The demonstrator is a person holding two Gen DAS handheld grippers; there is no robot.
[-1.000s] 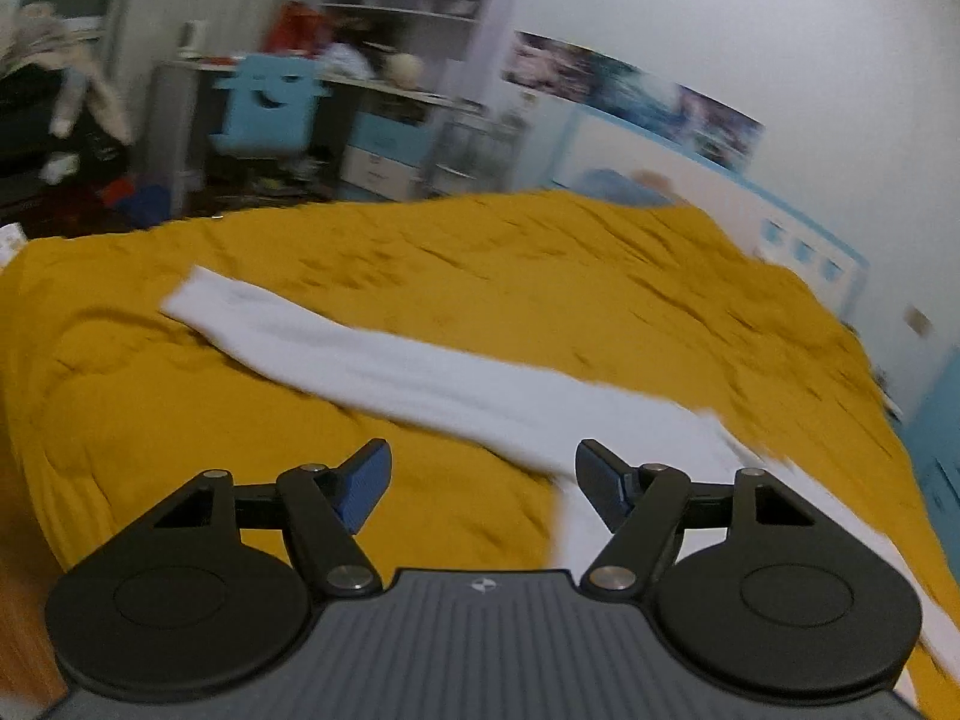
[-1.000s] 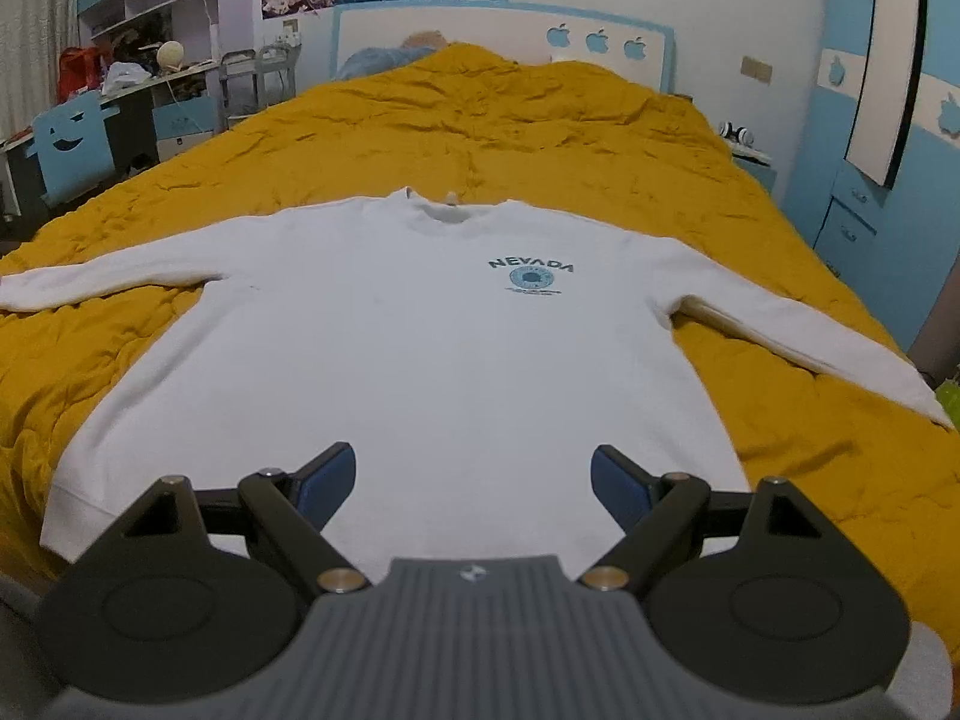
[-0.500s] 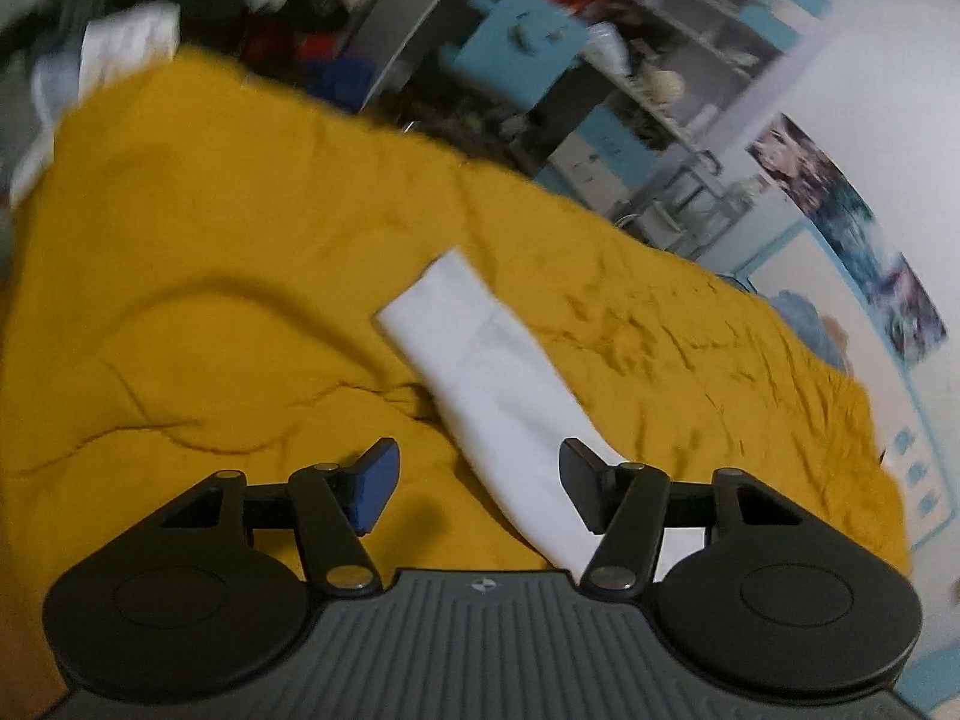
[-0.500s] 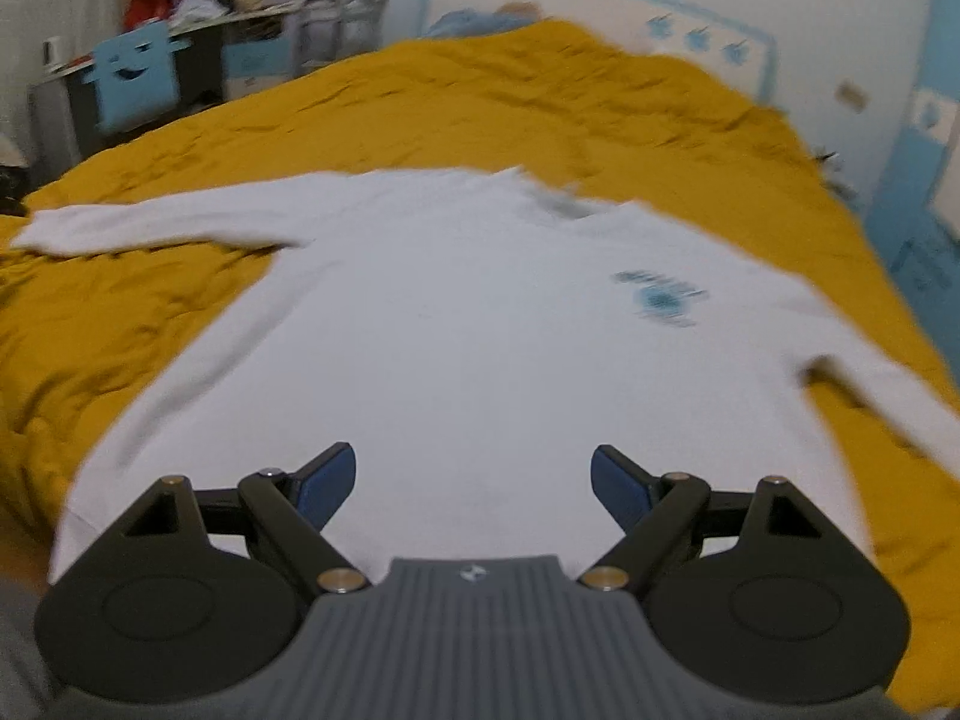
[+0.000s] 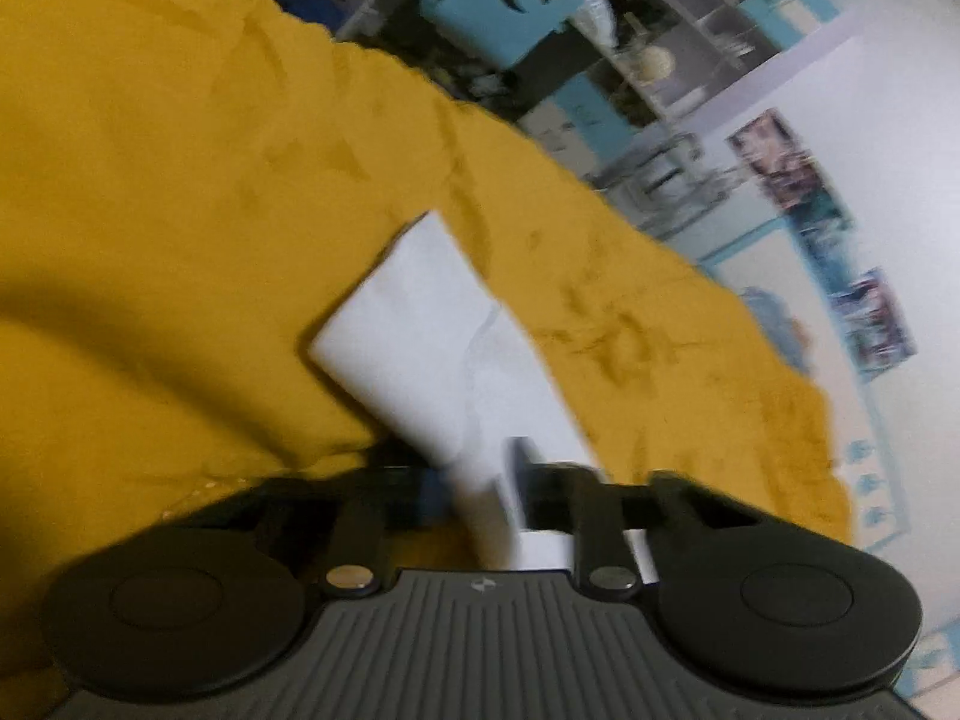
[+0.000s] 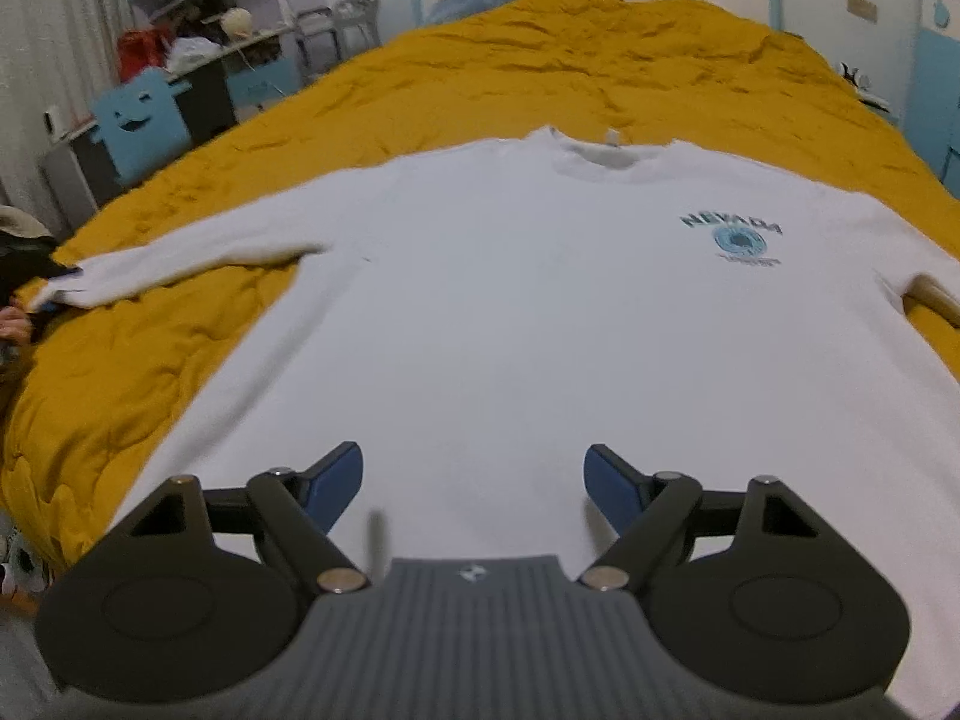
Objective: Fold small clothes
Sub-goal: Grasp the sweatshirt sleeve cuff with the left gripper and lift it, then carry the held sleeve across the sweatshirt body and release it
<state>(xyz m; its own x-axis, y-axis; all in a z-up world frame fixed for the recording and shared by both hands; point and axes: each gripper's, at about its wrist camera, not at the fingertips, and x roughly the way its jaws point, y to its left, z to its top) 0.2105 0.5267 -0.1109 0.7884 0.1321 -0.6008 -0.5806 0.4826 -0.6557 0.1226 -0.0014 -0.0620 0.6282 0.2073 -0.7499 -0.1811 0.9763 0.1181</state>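
On bed (image 6: 510, 54), left hand-held gripper (image 5: 480, 480) is closing on sleeve (image 5: 420, 324); right (image 6: 474, 486) hanging released. Shallow bite risks slipping.

Mustard quilt (image 6: 540, 72) covering bed; blue smiley chair (image 6: 141, 114); posters (image 5: 840, 240).

Dim indoor light, fisheye-bent edges; the left wrist view is motion-blurred.

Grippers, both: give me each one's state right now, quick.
Left claw: jaws closing, the white sweatshirt's sleeve pinched between them.
Right claw: open, holding nothing, above the sweatshirt's lower body.
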